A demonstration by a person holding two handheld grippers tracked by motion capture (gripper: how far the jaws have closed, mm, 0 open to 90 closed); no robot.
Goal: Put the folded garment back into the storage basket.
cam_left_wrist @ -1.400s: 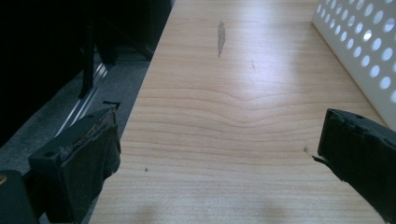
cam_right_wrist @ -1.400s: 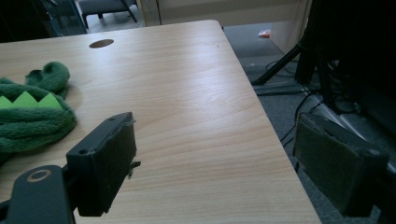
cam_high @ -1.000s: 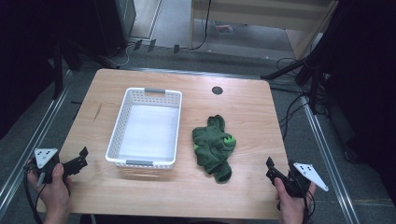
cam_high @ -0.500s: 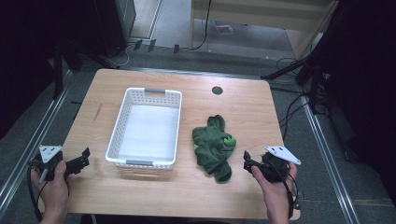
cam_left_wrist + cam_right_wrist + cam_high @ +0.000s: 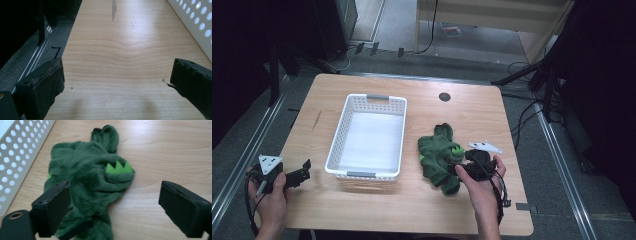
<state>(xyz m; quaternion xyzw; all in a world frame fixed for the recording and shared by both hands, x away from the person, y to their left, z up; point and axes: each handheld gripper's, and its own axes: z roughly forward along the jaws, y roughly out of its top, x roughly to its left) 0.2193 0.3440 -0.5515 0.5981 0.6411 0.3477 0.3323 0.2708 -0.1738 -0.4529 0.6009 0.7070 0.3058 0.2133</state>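
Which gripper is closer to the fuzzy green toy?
Right. The right gripper is at the green toy's edge, jaws open and just widened, not gripping it. The left gripper waits beyond the white basket, near the table's left edge.

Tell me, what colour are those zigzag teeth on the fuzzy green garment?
Bright lime green teeth on darker green fleece; clearest in the right gripper view.

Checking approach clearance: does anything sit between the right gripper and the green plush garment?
Nothing visible. The right gripper has open jaws just short of the green plush garment, with bare table around it and the white basket off to one side.
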